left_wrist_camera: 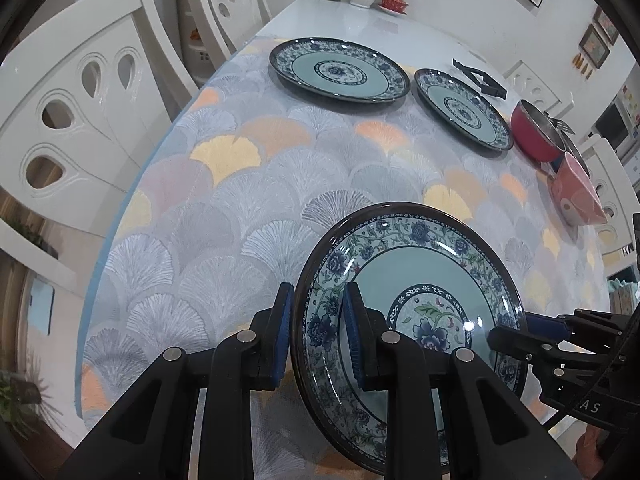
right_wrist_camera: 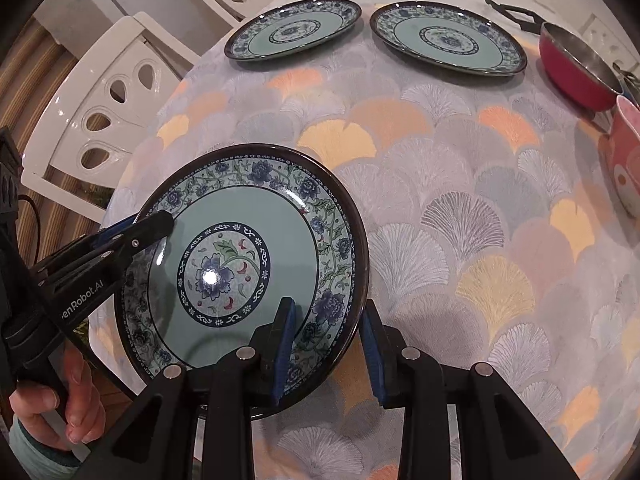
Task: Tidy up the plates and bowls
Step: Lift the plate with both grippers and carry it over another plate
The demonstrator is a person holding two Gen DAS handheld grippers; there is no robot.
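Observation:
A teal plate with a blue floral rim [left_wrist_camera: 432, 276] [right_wrist_camera: 248, 208] sits at the near edge of the table. My left gripper [left_wrist_camera: 316, 320] straddles its left rim, one finger inside and one outside, with a gap to the rim. My right gripper [right_wrist_camera: 328, 344] straddles the right rim the same way; it also shows in the left wrist view [left_wrist_camera: 520, 332]. Two more matching plates [left_wrist_camera: 340, 68] [left_wrist_camera: 464, 108] lie flat at the far side, also in the right wrist view [right_wrist_camera: 294, 28] [right_wrist_camera: 448, 40]. A red bowl [left_wrist_camera: 536, 132] [right_wrist_camera: 576, 68] and a pink bowl [left_wrist_camera: 576, 196] [right_wrist_camera: 626, 160] stand at the right.
The table has a fan-patterned cloth [left_wrist_camera: 260, 200]. Black tongs [left_wrist_camera: 480, 78] lie behind the plates. White chairs [left_wrist_camera: 80, 112] stand along the left edge. Vases and a small red dish [left_wrist_camera: 394, 2] stand at the far end.

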